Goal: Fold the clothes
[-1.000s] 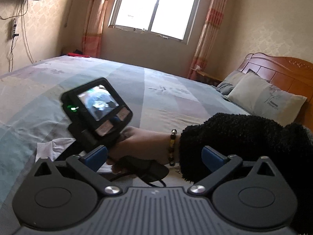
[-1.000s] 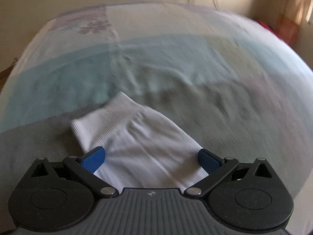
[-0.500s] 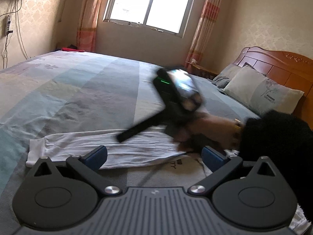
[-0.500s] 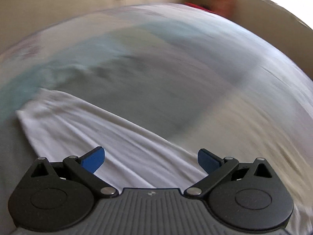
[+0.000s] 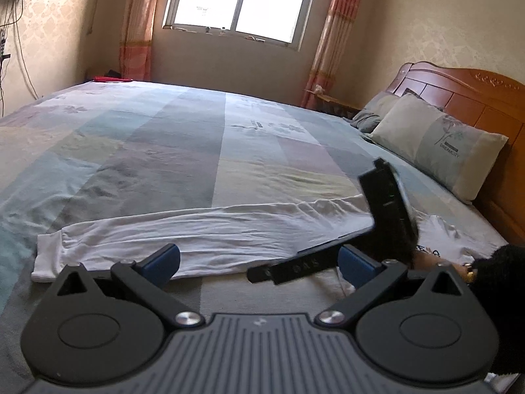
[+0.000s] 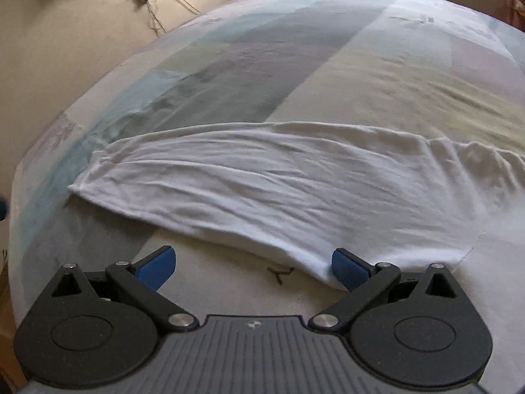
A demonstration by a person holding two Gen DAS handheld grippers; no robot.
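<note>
The white, thin, wrinkled knit long-sleeved shirt (image 6: 269, 177) lies flat on the patchwork cotton bed (image 5: 183, 151), its sleeve stretched just ahead of both jaws. Right gripper (image 6: 254, 267) and left gripper (image 5: 259, 261) both stand spread, pinching nothing. Risk: the limp fabric may bunch or slip if only one layer is caught, skewing the fold.

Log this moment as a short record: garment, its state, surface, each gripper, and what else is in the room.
garment: white long-sleeved top
state: one sleeve lies flat and stretched out, not yet folded over the body
surface: patchwork bedspread
left gripper: open, holding nothing
right gripper: open, low over the top, gripping nothing
other: pillows, wooden headboard, window
</note>
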